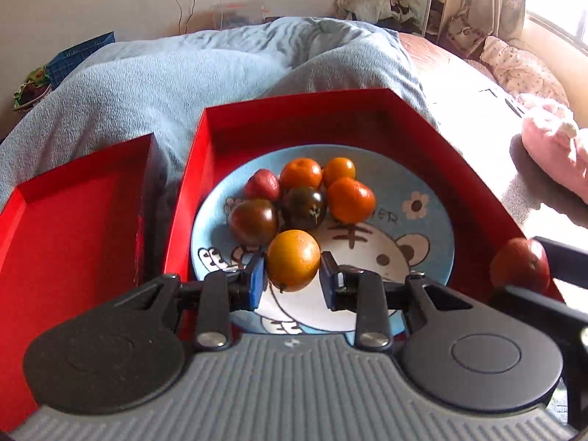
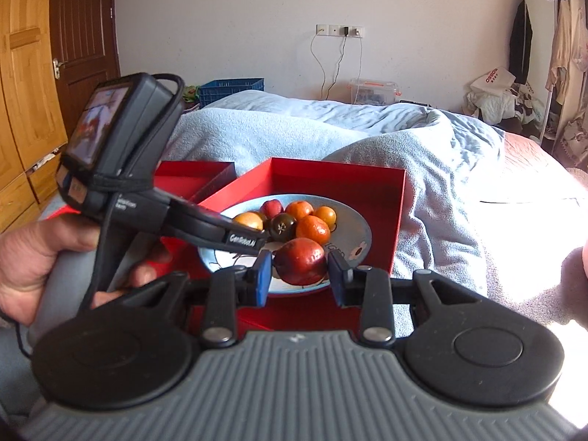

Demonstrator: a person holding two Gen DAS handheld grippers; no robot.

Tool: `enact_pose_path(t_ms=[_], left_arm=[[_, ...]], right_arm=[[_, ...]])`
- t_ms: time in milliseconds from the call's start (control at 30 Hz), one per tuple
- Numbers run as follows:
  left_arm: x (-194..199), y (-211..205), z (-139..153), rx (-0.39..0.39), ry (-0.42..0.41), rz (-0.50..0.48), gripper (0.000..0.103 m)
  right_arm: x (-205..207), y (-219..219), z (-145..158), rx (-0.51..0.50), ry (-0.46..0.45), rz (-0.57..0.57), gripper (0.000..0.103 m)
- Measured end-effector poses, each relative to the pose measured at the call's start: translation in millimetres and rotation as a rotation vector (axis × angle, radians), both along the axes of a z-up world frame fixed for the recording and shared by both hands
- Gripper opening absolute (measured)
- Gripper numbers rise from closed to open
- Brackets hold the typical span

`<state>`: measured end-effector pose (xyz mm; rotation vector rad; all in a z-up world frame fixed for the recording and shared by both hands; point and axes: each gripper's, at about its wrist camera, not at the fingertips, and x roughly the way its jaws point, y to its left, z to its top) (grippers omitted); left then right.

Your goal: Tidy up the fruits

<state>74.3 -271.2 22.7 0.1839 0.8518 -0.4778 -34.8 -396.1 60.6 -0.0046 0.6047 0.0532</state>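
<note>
On my far left sits a shallow red tray point(image 1: 73, 213), then the bigger red box point(image 1: 294, 117) holding the blue plate point(image 1: 433, 228) with 6 fruits. My left gripper point(image 1: 293, 275) clamps an orange tomato point(image 1: 293, 260) above the plate; my right gripper point(image 2: 300, 275) clamps a red fruit point(image 2: 300, 261).

- Fruit cluster point(image 1: 301, 194) crowds the plate's point(image 1: 433, 220) far-left half; near-right half lies bare.
- Red box walls point(image 1: 437, 136) fence the plate.
- Left tray point(image 1: 73, 220) lies open.
</note>
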Motion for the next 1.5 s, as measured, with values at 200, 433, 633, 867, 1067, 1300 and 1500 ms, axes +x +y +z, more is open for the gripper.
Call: enact_pose_path(t_ms=[200,433,633,867,1067,1300,1500], left_arm=[[-10.1,11.0,-8.3,0.032,-0.007,-0.02,0.037],[-20.1,17.5,0.6,0.011,-0.048,-0.012,0.045],[-36.0,38.6,12.8,-0.043,-0.082,-0.042,0.063],[-76.6,56.2,36.9,-0.034,-0.181,-0.013,0.068],[-105.7,73.3,52.7,-0.034,-0.189,0.045,0.075],[-119.4,94.7,55.1,-0.002,-0.192,0.081,0.075],[-126.8,107.3,55.3,-0.012,-0.199,0.073,0.079]], right_arm=[[49.8,3.9,-23.0,-0.012,0.123,0.006,0.037],[56.1,-6.7,-34.2,-0.001,0.171,-0.043,0.054],[24.9,0.2,-17.0,-0.036,0.105,-0.069,0.057],[-73.5,25.9,20.3,0.094,-0.076,-0.213,0.081],[-121.6,53.0,37.6,0.029,-0.082,-0.315,0.081],[-121.0,53.9,36.9,0.065,-0.001,-0.443,0.081],[-115.6,72.4,29.7,0.037,0.032,-0.38,0.081]])
